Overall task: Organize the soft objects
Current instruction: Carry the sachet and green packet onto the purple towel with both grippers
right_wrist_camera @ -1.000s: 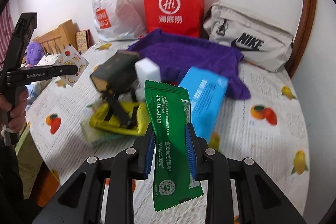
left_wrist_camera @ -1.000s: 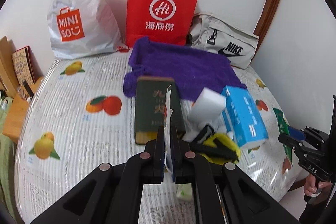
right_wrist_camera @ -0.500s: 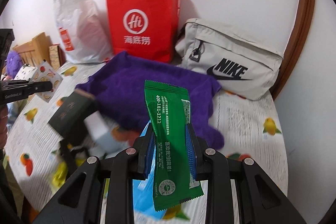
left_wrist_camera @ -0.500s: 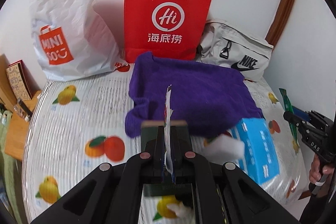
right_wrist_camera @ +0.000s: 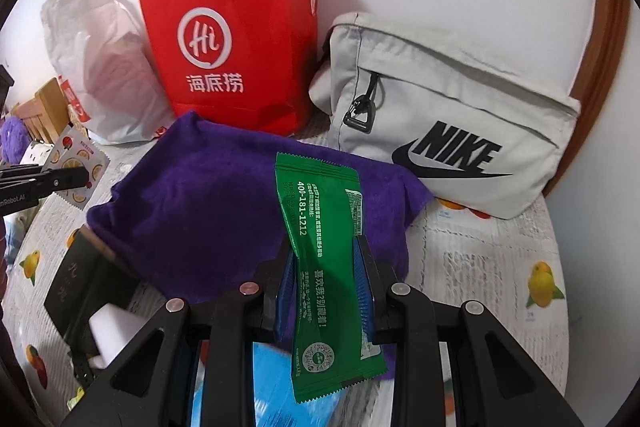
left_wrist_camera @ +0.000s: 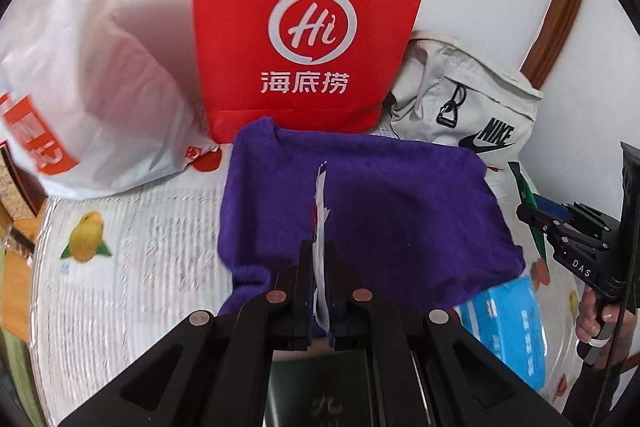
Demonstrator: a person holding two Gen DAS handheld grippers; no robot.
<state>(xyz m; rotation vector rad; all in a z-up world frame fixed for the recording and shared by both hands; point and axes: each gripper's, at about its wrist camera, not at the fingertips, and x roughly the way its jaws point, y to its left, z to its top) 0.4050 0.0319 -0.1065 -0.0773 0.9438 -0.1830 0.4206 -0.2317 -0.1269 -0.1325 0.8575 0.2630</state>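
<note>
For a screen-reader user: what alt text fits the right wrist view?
The right hand-held gripper grips a green sachet above a purple towel on a fruit-print table. Behind stand a red paper bag and a grey Nike bag.

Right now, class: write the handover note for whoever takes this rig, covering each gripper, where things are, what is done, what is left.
Left gripper: shut on a thin white fruit-print sachet.
Right gripper: shut on a flat green foil sachet.
Both hover above the purple fleece cloth spread on the fruit-print tablecloth. Behind it: red paper carrier bag, white plastic shopping bag, grey fabric pouch.
Done: both sachets picked up.
Left: place them; blue tissue pack, dark box and white foam block still loose.
</note>
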